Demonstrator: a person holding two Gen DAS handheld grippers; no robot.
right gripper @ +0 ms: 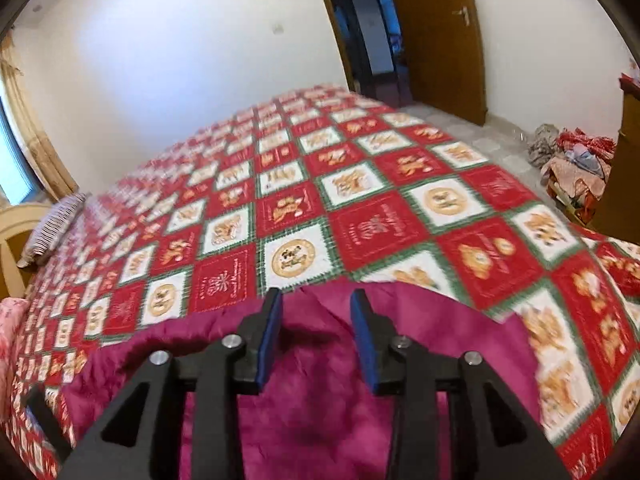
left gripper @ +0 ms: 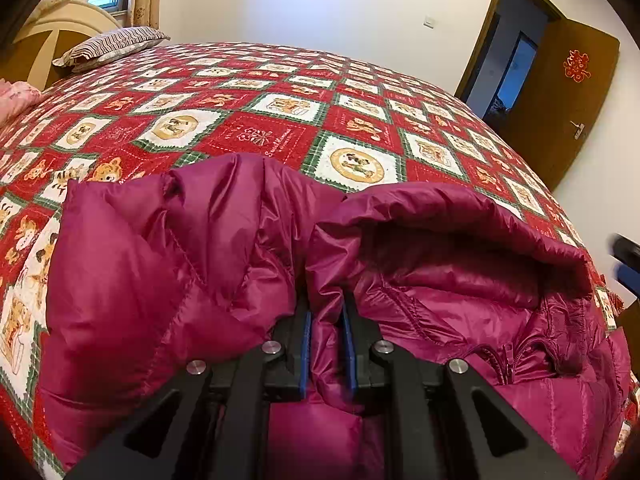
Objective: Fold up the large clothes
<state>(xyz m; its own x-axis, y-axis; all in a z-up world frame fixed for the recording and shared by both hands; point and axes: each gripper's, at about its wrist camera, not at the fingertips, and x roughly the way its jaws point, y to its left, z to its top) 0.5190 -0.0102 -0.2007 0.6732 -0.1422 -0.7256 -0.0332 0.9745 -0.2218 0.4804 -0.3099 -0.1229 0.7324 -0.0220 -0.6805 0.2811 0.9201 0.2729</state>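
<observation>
**Pinching a magenta jacket on a patterned bed**

Lying on the red, white and green quilt [left gripper: 280, 120], the puffy magenta jacket [left gripper: 140, 280] spreads near the bed's close edge, hood [left gripper: 460, 248] gaping open. Left gripper [left gripper: 327, 320]: blue pads [left gripper: 306, 344] pressed onto a fold of jacket fabric beside the hood. Right gripper [right gripper: 317, 316]: fingers spread apart above the jacket, holding nothing. A striped pillow [left gripper: 116, 42] rests by the headboard.

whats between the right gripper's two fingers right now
Nothing is pinched: the right gripper stands open above the magenta jacket, whose fabric shows through the gap in the right wrist view.
</observation>
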